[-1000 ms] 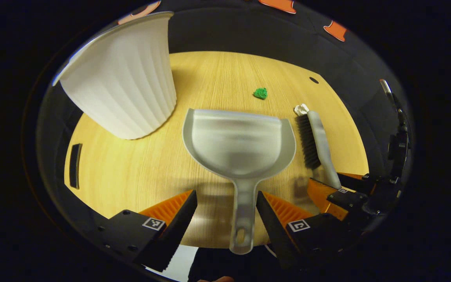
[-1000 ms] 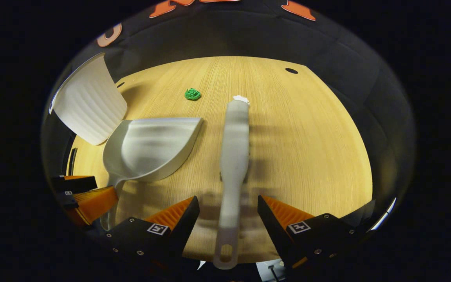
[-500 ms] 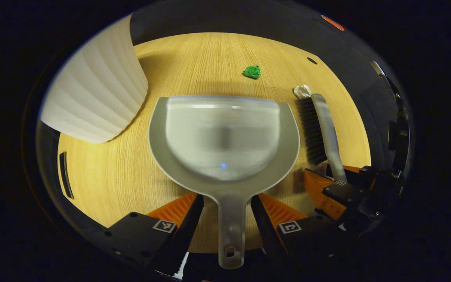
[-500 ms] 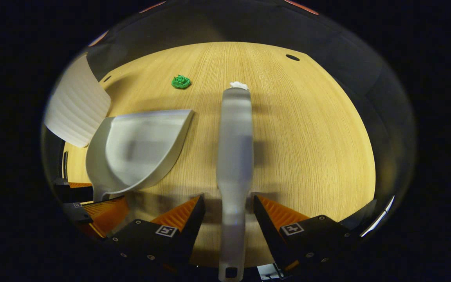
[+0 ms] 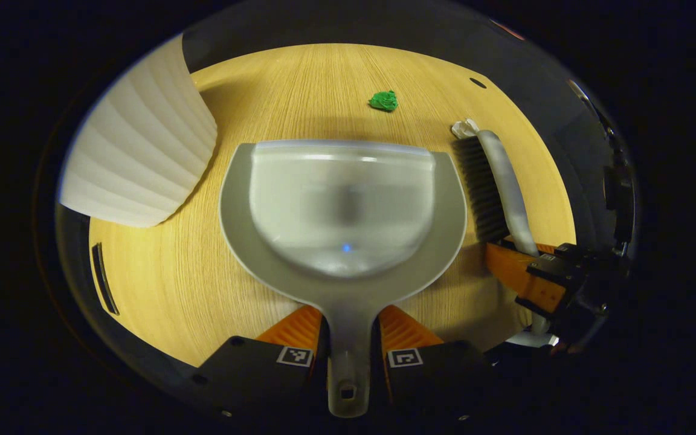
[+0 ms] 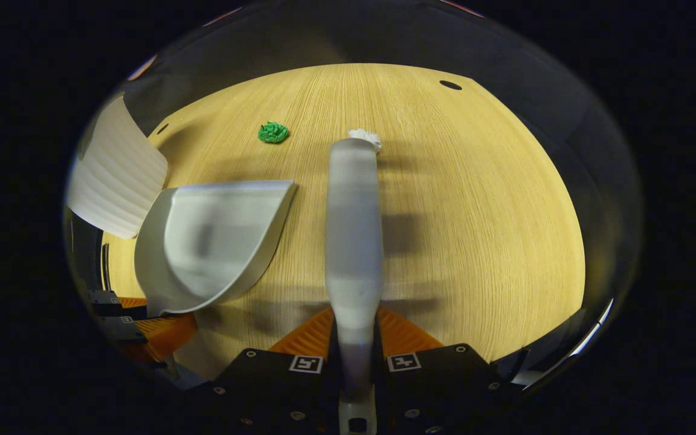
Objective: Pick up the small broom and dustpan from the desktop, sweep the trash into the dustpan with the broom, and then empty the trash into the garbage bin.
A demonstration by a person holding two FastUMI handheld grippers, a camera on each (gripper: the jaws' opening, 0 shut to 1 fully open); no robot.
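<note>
The grey dustpan (image 5: 342,205) lies flat on the wooden desk, and my left gripper (image 5: 348,329) is shut on its handle. To its right lies the small broom (image 5: 493,181), dark bristles facing the pan. In the right gripper view the broom (image 6: 353,229) runs straight ahead, with my right gripper (image 6: 355,335) shut on its handle. A crumpled white scrap (image 6: 365,136) touches the broom's far tip. A green scrap (image 6: 273,132) lies farther back, beyond the dustpan (image 6: 215,241); it is also in the left gripper view (image 5: 383,100). The right gripper (image 5: 541,278) holds the broom at the left gripper view's right edge.
The white ribbed garbage bin (image 5: 136,163) stands at the desk's left, close beside the dustpan; it sits at the far left in the right gripper view (image 6: 115,172). The desk (image 6: 481,229) has small round holes near its far corners, and black cloth walls surround it.
Both grippers moved forward along the handles and went from open to shut, the left on the dustpan's handle and the right on the broom's handle.
</note>
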